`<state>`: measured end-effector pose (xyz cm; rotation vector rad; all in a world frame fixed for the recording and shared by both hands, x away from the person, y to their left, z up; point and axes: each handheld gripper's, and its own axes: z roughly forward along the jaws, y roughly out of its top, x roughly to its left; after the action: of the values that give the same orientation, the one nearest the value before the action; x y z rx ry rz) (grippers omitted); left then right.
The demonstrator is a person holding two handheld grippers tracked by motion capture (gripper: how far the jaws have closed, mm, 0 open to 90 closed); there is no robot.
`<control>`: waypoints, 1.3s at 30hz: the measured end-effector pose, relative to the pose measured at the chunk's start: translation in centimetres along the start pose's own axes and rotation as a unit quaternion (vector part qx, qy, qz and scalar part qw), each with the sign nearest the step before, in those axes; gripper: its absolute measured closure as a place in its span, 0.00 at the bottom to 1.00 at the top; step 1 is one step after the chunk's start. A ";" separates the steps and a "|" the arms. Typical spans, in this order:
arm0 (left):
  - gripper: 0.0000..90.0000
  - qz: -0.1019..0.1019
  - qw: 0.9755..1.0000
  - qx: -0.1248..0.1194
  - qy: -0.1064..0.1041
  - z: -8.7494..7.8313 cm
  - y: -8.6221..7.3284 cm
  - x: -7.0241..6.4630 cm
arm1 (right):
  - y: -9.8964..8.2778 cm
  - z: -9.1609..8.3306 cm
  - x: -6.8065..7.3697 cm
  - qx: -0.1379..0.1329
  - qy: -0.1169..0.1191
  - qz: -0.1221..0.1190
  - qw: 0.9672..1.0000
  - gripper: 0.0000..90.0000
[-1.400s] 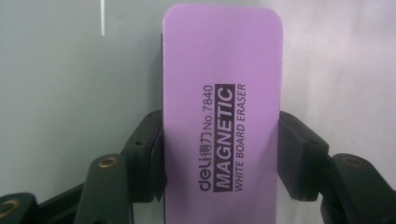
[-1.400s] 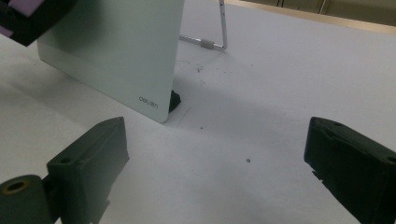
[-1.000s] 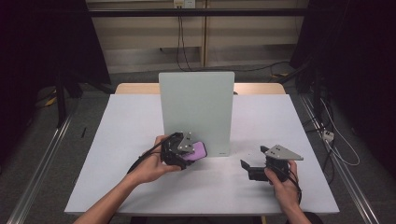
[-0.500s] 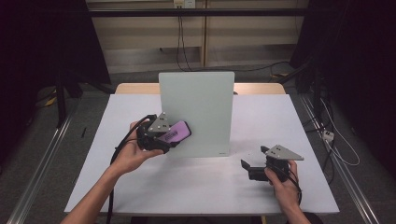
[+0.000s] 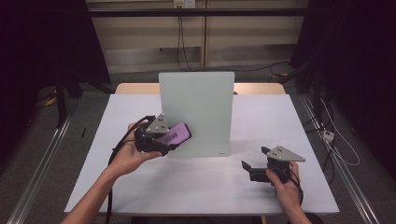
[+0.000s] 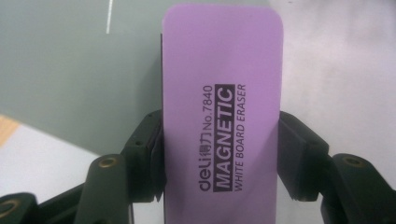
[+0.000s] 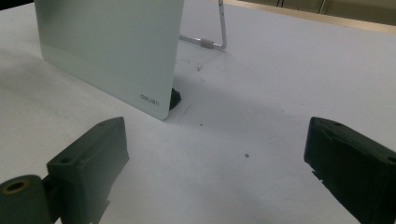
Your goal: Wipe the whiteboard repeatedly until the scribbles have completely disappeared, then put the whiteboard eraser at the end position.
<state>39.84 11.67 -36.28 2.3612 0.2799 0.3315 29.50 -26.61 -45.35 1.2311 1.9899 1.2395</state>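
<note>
The purple eraser is clamped between the jaws of the left gripper, held up against the lower left of the upright whiteboard. The right gripper rests wide apart on the table.

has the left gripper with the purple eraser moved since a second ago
Yes. In the high view the left gripper, shut on the purple eraser, has gone left and up along the standing whiteboard, from its lower middle to its left edge.
</note>
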 end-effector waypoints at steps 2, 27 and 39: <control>0.45 -0.004 1.000 0.004 -0.004 0.2 0.1 -0.2 | 0.0 0.0 0.0 0.000 0.000 0.001 1.000 0.07; 0.46 -0.045 0.996 0.023 -0.075 1.0 -0.1 -1.6 | 0.1 0.3 -0.1 -0.002 0.008 0.003 1.000 0.07; 0.45 -0.045 0.995 0.045 -0.077 2.2 0.5 -2.5 | 0.0 0.2 -0.2 -0.003 0.009 0.006 1.000 0.07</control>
<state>38.24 9.19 -37.86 2.4383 0.3332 0.0932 29.74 -26.66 -45.41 1.2355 1.9934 1.2664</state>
